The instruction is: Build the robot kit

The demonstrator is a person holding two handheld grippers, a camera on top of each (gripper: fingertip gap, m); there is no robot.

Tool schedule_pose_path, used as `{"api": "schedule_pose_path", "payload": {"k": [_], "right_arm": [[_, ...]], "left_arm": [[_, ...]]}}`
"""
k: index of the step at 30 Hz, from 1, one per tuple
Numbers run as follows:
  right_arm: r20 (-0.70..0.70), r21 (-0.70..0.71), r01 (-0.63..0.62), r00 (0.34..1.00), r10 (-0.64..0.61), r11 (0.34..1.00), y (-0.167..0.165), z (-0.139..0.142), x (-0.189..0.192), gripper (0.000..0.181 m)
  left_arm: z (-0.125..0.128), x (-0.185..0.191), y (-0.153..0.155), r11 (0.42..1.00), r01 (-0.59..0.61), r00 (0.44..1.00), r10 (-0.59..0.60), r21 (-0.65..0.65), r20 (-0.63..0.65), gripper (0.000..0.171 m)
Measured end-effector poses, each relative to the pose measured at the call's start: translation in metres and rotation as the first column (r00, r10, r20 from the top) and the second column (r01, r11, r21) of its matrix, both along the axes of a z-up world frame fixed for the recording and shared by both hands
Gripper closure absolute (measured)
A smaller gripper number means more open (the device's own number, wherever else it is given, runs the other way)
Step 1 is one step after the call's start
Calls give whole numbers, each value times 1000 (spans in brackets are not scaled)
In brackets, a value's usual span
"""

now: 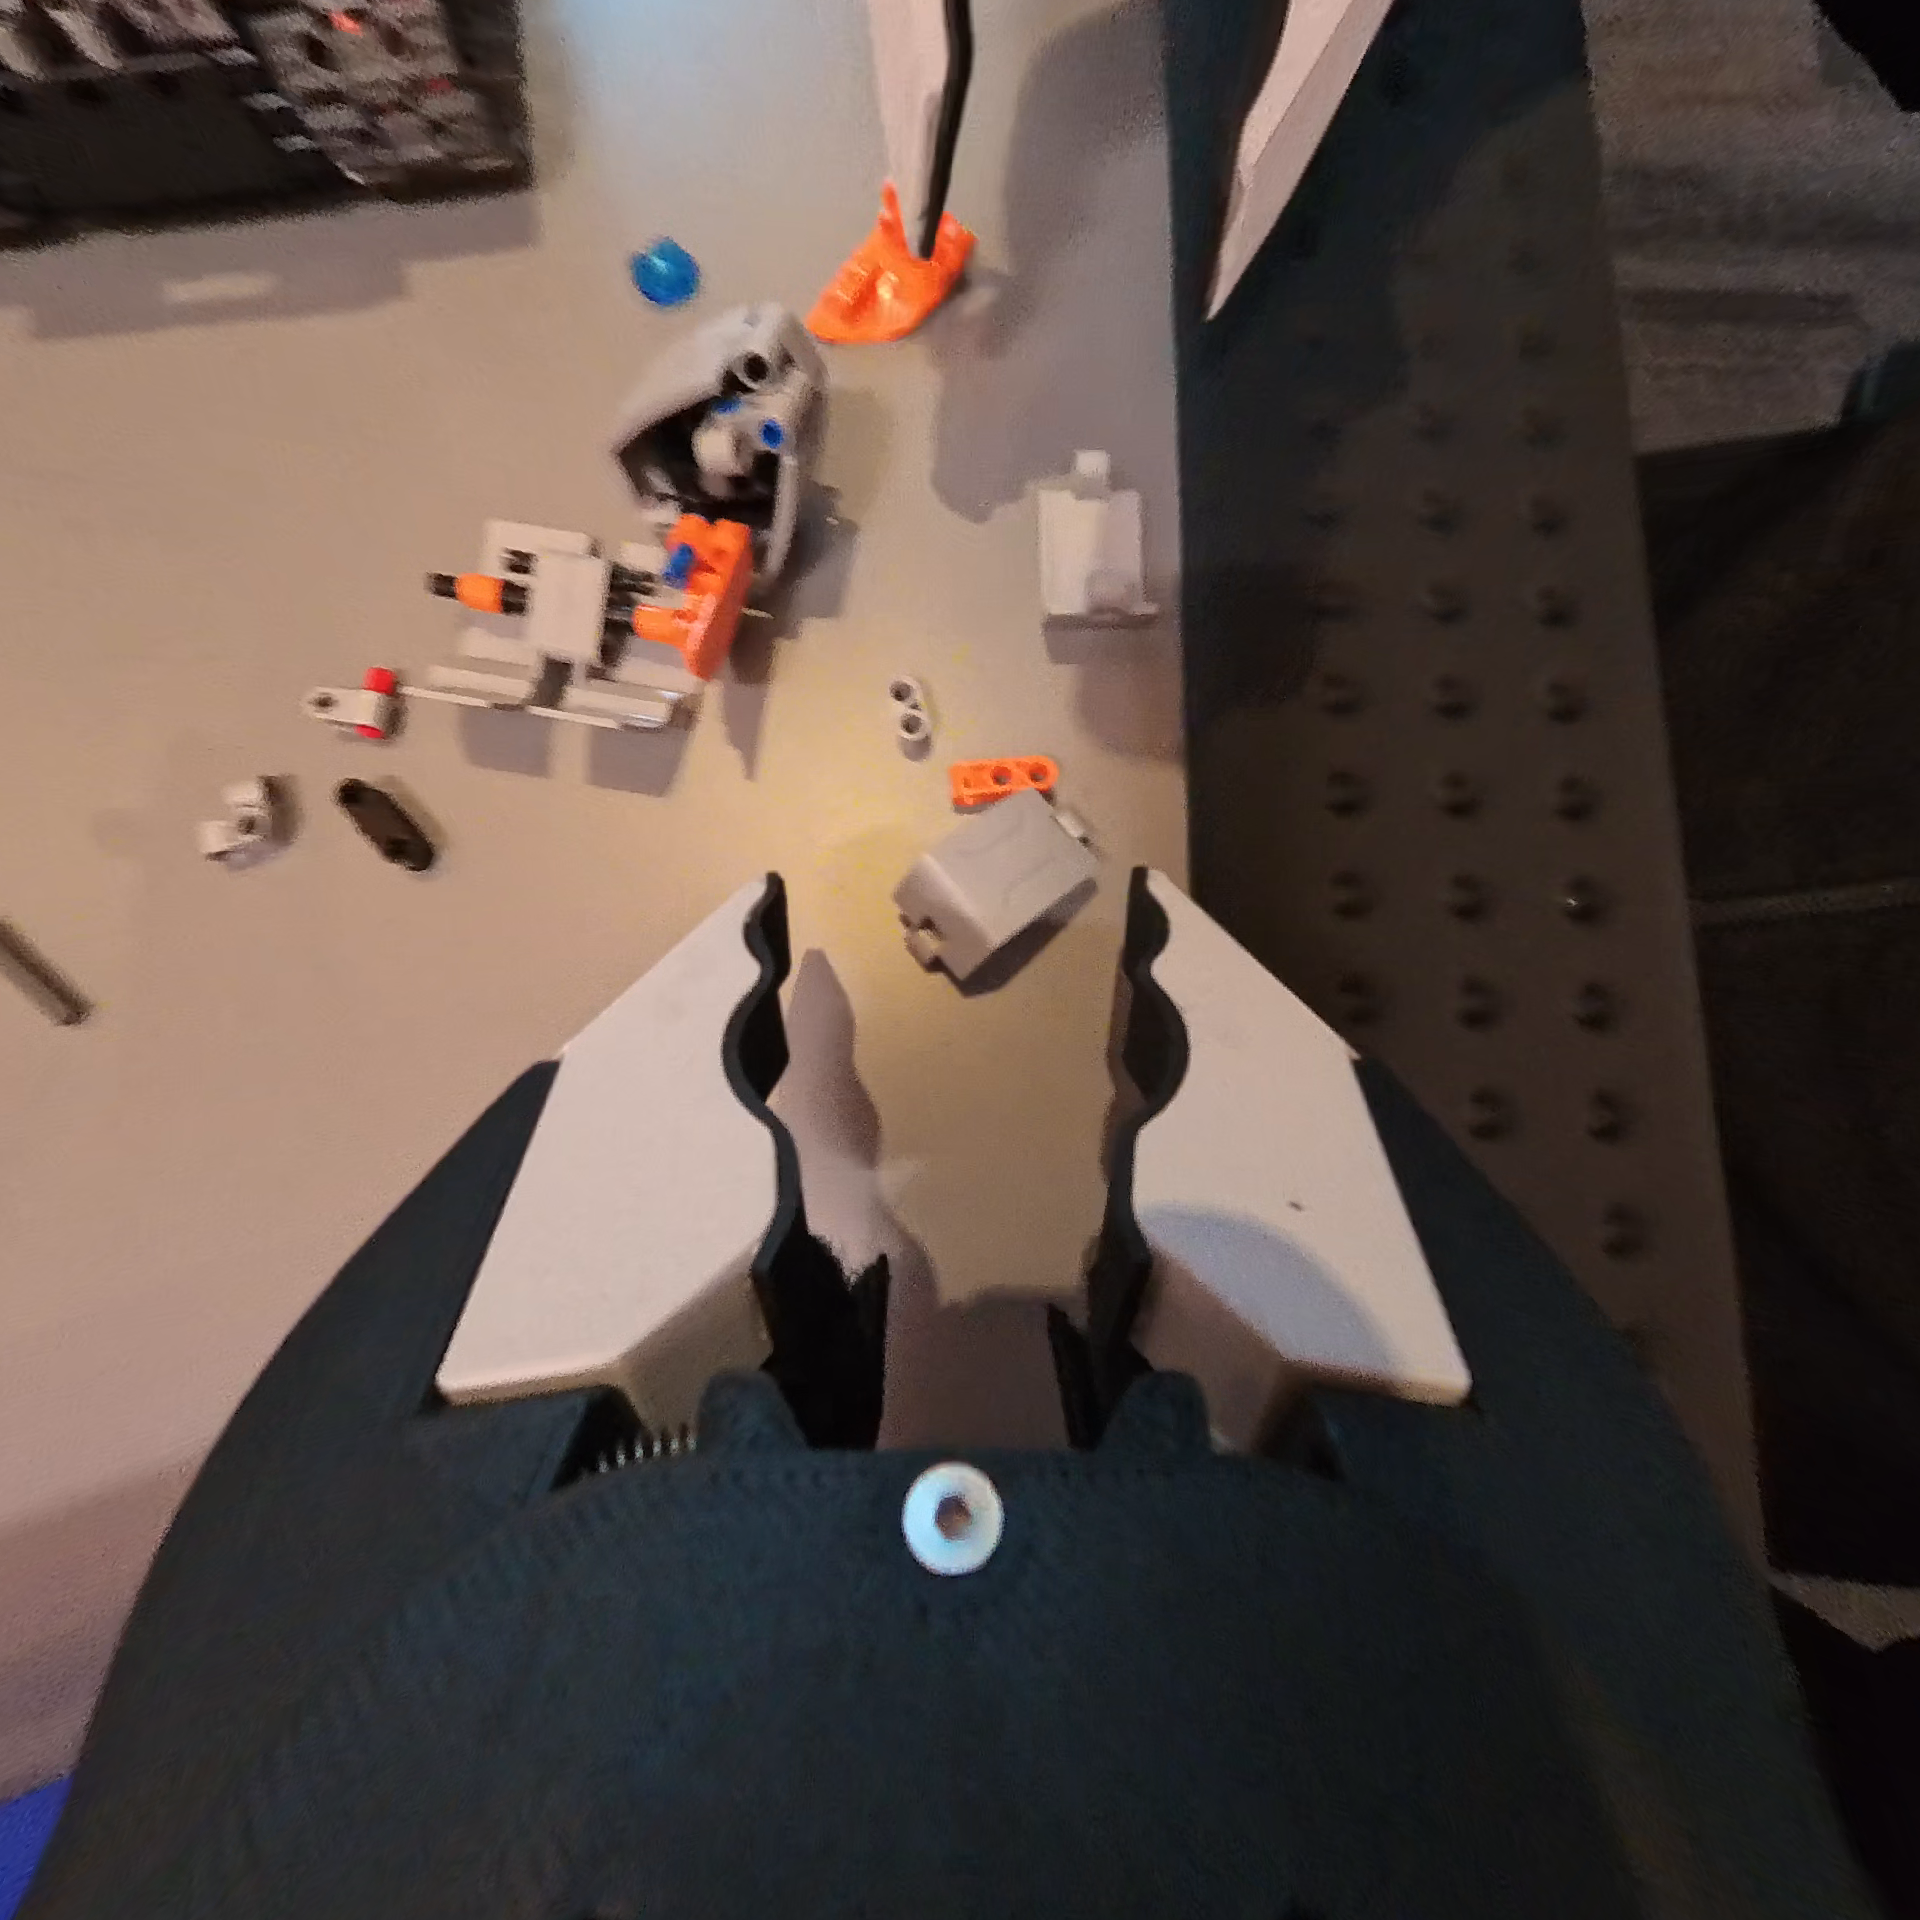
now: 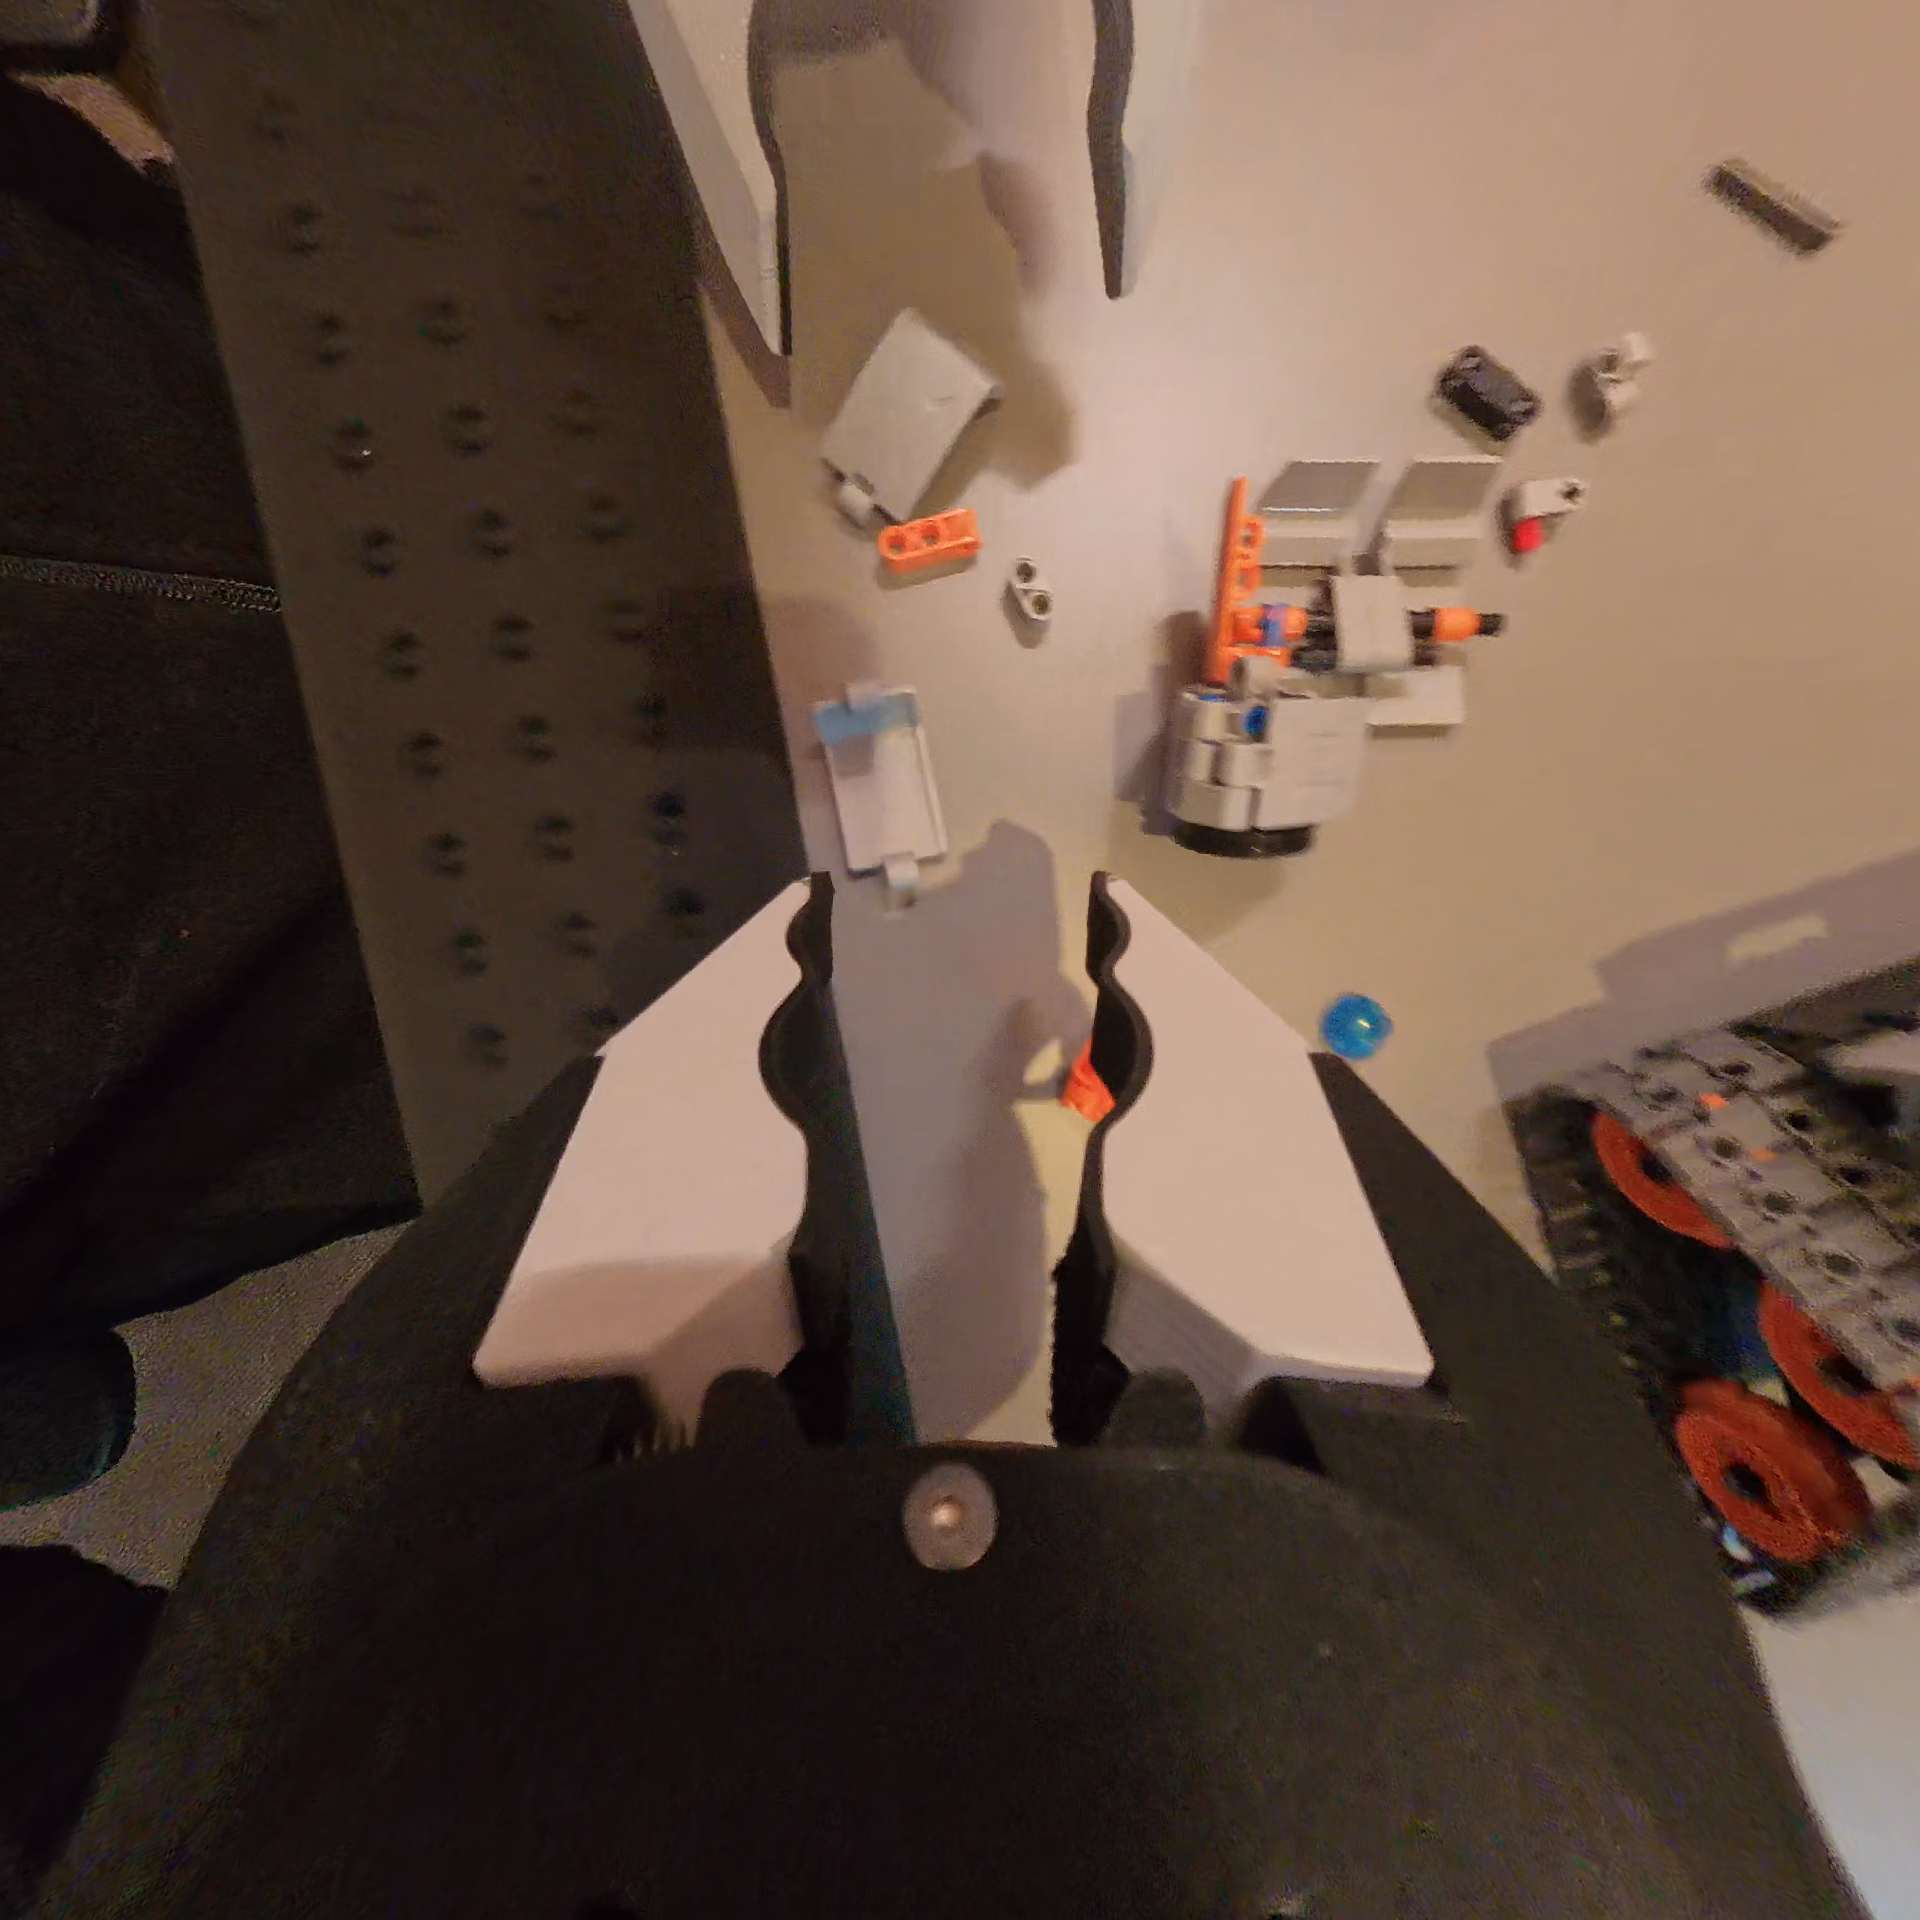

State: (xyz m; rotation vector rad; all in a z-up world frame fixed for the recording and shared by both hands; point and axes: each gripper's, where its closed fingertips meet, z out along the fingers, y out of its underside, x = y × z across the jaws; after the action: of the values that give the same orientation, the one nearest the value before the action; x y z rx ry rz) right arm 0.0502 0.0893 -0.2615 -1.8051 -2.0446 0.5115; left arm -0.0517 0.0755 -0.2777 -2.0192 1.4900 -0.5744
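2 grippers are hovering over a desk (image 1: 260, 1091) strewn with building-toy parts.

The left gripper (image 1: 956, 904) is gaping, released and empty, nearest a grey curved block (image 1: 992, 904) lying just ahead of its tips. The right gripper (image 2: 956, 904) is standing partly spread, an orange piece (image 2: 1086, 1086) sitting against its right finger (image 2: 1195, 1143); whether it is grasping it I cannot tell. A half-built grey assembly (image 1: 592, 613) is lying well apart.

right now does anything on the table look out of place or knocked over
Nothing is spilled or visibly broken. Loose building pieces lie scattered, and the half-built grey and orange assembly lies on its side among them. The oddest thing is the orange curved piece: the right gripper has one finger inside it, apparently pinning it to the table.
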Motion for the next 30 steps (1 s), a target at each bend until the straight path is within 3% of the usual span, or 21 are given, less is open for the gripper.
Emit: {"api": "schedule_pose_path", "payload": {"k": [3,6,8,11,15,18,23,26,30], "right_arm": [[48,-14,-21,999,22,1000,-12,-21,-8,134],[113,-12,-11,994,12,1000,-11,-43,-12,148],[77,-48,-17,997,21,999,-15,-42,-19,158],[91,-35,-30,995,33,999,-15,-44,-20,158],[97,-22,-34,995,36,999,-13,-41,-19,159],[55,-11,-41,998,42,999,-12,-28,-27,159],[-42,3,-20,999,20,1000,-7,-5,-65,158],[-68,-14,-13,998,12,1000,-4,-1,-92,158],[-10,9,7,1000,-7,1000,3,-14,-116,158]], "left_arm": [[-12,0,-6,1000,16,999,-16,-7,-41,115],[-21,2,-9,999,34,997,-35,-14,-65,128],[-25,6,-11,998,53,996,-54,-20,-69,142],[-26,8,-12,998,66,996,-67,-20,-54,164],[-24,1,-8,999,33,998,-32,19,-60,165],[-21,-14,0,995,-65,994,71,72,-80,166],[-26,-61,4,960,-247,957,263,133,-122,166],[-26,-81,4,934,-333,935,345,132,-82,164],[-24,-98,-3,922,-364,925,374,129,-61,134]]}}
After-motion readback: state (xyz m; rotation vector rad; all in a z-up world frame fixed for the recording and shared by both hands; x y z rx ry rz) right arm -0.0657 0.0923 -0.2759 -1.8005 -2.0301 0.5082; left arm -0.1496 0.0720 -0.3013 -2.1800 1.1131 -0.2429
